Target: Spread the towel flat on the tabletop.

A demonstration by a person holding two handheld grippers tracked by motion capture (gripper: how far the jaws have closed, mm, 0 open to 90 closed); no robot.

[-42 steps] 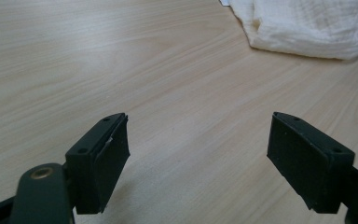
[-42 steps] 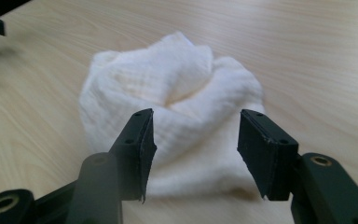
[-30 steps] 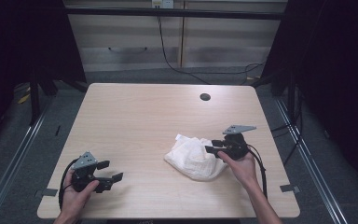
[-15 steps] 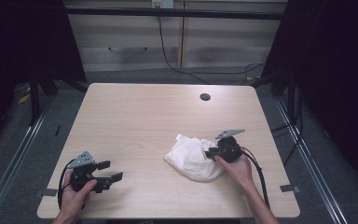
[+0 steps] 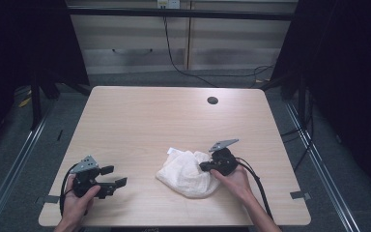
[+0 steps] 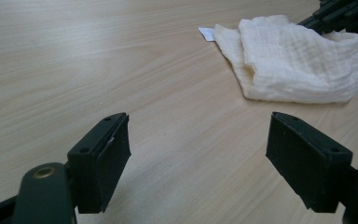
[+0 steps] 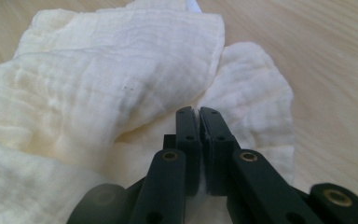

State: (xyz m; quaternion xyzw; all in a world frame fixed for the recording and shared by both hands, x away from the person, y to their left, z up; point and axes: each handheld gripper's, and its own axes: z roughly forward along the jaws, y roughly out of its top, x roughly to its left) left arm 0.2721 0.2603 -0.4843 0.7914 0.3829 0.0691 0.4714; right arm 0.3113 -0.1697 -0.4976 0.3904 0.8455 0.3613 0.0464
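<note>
Right tongs (image 7: 199, 116): jaws pressed together, with at most a hairline gap between the pads. In the right gripper view they lie low over the cream muslin cloth (image 7: 107, 79), and fabric spreads beneath and beside them. Whether a thin layer is pinched between the pads cannot be told; no fold visibly emerges from the jaws. In the high view the right tongs (image 5: 204, 166) sit at the cloth's right edge, lower centre of the frame.

Left tongs (image 6: 198, 154): jaws wide apart, holding nothing, hovering just above bare wood. In the high view they (image 5: 115, 176) are at the lower left, well apart from the cloth.

The cloth (image 5: 187, 173) lies crumpled and partly folded on the surface (image 5: 145, 121), in the lower centre-right of the high view; a small white label (image 6: 206, 33) shows at its far edge in the left gripper view.

Judgement on the step: the right tongs appear to be taking hold of the cloth's edge. To do it well, confirm that one single layer is caught before lifting, and lift slowly. The left tongs, already open, should come to an opposite corner so the cloth can be spread rather than dragged.
</note>
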